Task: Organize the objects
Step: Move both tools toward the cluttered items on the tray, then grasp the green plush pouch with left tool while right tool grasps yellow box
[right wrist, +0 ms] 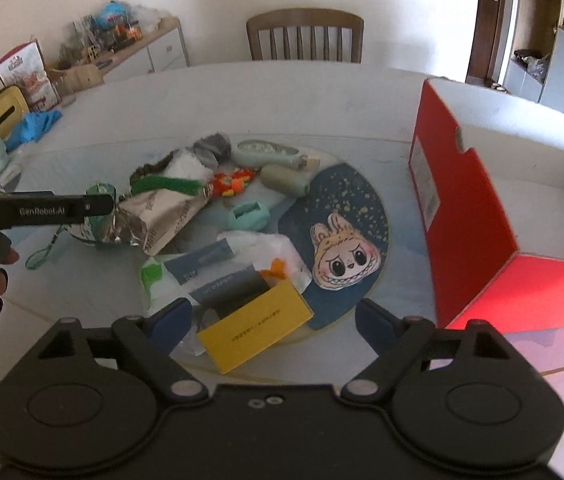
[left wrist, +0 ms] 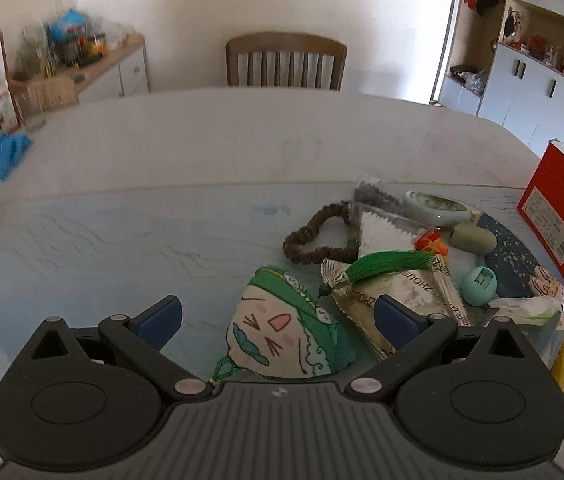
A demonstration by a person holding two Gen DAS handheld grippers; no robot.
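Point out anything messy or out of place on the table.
A jumbled pile of small items covers the table's middle: foil packet, green tassel, beads and yellow box overlap. The red box beside it looks empty.

Crinkled glossy foil pouch [right wrist: 154,216], cloth sachet [left wrist: 282,328], matt red cardboard box [right wrist: 469,216].

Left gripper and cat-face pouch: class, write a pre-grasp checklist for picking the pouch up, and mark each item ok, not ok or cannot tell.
1. Left gripper open: ok.
2. Cat-face pouch lies between the fingers: ok.
3. Pouch free of neighbours: not ok; the silver foil packet sits against its right side.
4. Pouch's green cord clear of the fingers: cannot tell.
5. Red box open to receive items: ok.
6. Right gripper open and holding nothing: ok.
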